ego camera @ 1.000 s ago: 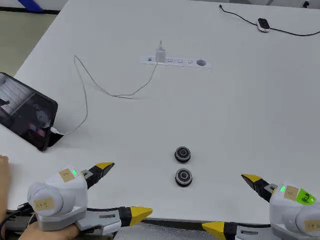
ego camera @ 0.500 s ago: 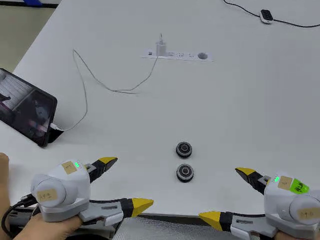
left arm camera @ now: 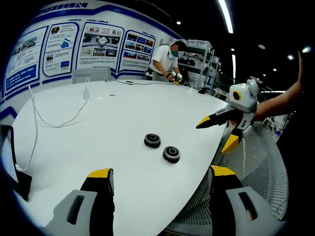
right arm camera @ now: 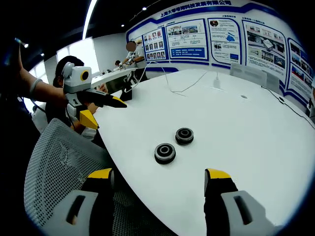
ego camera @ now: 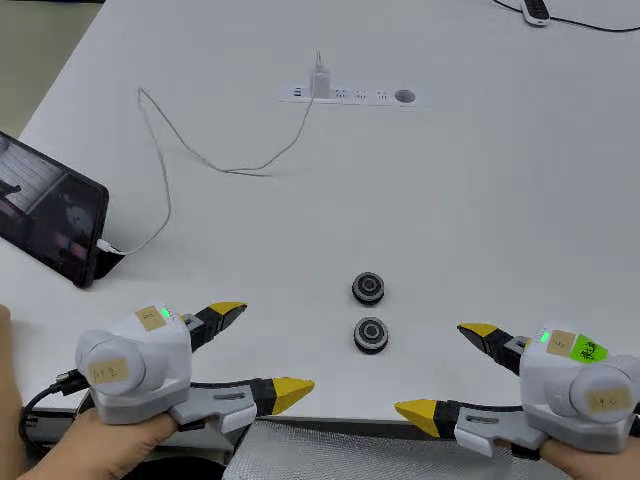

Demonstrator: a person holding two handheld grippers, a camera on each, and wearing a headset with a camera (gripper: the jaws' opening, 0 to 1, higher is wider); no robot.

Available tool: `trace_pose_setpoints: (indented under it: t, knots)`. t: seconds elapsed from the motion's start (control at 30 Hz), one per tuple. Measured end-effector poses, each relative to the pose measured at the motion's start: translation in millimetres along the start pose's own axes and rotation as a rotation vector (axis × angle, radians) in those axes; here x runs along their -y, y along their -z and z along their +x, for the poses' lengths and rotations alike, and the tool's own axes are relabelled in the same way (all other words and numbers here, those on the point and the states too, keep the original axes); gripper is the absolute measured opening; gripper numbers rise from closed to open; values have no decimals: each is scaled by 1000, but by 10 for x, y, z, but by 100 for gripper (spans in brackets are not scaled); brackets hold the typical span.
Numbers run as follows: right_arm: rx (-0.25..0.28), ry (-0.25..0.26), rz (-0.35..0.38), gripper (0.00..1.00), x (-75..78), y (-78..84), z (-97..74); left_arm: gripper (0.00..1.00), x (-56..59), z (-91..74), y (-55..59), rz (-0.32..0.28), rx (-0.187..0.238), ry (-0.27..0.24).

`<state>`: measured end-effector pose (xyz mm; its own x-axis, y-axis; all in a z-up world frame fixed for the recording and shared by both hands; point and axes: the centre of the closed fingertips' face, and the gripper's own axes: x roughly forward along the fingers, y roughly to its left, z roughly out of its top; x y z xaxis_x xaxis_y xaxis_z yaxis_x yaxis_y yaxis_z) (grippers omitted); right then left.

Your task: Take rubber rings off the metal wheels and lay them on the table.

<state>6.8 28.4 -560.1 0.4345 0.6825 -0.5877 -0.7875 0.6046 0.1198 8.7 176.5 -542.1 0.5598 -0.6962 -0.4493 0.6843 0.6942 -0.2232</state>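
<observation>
Two small metal wheels with black rubber rings lie flat on the white table [ego camera: 480, 200], one [ego camera: 368, 288] just behind the other [ego camera: 370, 335]. They also lie ahead of both gripper cameras, as the far wheel [left arm camera: 152, 140] [right arm camera: 184, 135] and the near wheel [left arm camera: 172, 154] [right arm camera: 165, 153]. My left gripper [ego camera: 270, 350] sits at the table's front edge, left of the wheels, open and empty. My right gripper [ego camera: 448, 370] sits to their right at the same edge, open and empty too. Each gripper points toward the wheels, a short way off.
A white power strip [ego camera: 350, 96] with a plugged charger and a cable [ego camera: 165, 160] lies further back. The cable runs to a tablet [ego camera: 45, 225] propped at the left edge. A black remote [ego camera: 535, 10] lies at the back right. A mesh chair [right arm camera: 59, 167] stands below the table edge.
Both grippers have come a little closer to each other and to the wheels. The head camera has tipped down, shifting the scene upward. The wheels have not moved.
</observation>
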Motion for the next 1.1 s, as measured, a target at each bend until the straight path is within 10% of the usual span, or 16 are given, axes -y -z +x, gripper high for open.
trace_pose_setpoints:
  t: [1.1]
  knots:
    - [-2,-30,57,54,0,-10,289,60,99,376,-71,51,-63,66]
